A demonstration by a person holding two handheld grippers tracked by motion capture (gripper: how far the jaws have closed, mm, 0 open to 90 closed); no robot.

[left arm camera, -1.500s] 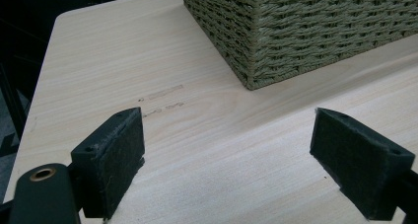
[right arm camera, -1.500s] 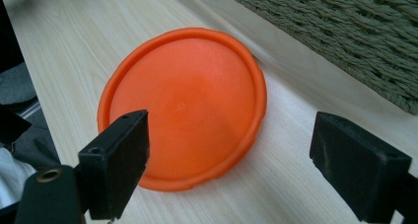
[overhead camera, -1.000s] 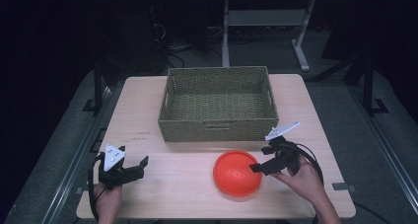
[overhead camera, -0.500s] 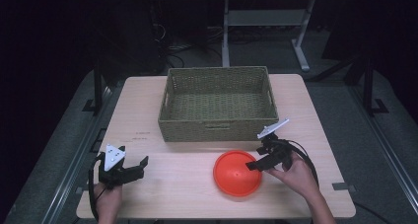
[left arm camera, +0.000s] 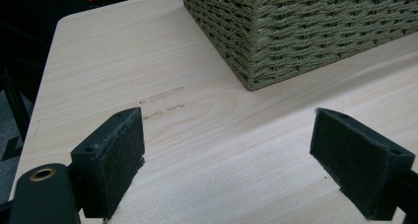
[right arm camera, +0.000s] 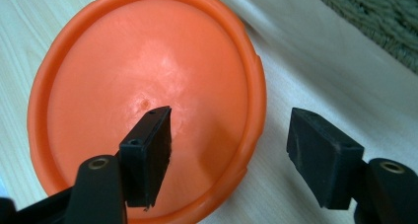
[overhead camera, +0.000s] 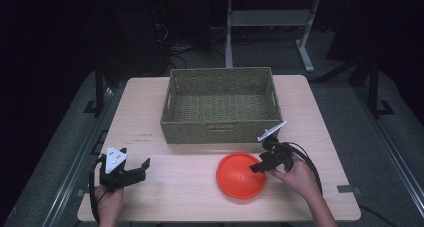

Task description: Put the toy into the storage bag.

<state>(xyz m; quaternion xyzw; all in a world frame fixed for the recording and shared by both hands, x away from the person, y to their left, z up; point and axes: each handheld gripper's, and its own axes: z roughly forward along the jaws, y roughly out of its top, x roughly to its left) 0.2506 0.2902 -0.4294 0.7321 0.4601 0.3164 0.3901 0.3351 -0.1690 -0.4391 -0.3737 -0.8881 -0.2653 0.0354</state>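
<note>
So, high view: light wood table with a woven basket at its far middle, open top, nothing visible inside. Orange plate lies flat on the near side, just in front of the basket's right half, apart from it. Right gripper sits at the plate's right edge, held by the person's right hand, cable looping behind. Its jaws have just been closing but remain apart, with the plate rim between them. Left gripper rests low at the near left corner, well apart from plate and basket, grey three-cornered plate on top, left hand under it. No readable writing; faint dark marks on the table left of the basket are too small to read.

Left gripper view: jaws spread wide, pads with only bare tabletop between them. Basket corner stands ahead, upper right. Short scuff marks on the wood, not legible as text.

Right gripper view: jaws partly open, one pad over the plate's inner surface, the other off the plate over the table, so they straddle the rim. Pads not pressing on it. Plate is plain orange, glossy, no logo or label. Basket weave at the top right corner.
</note>
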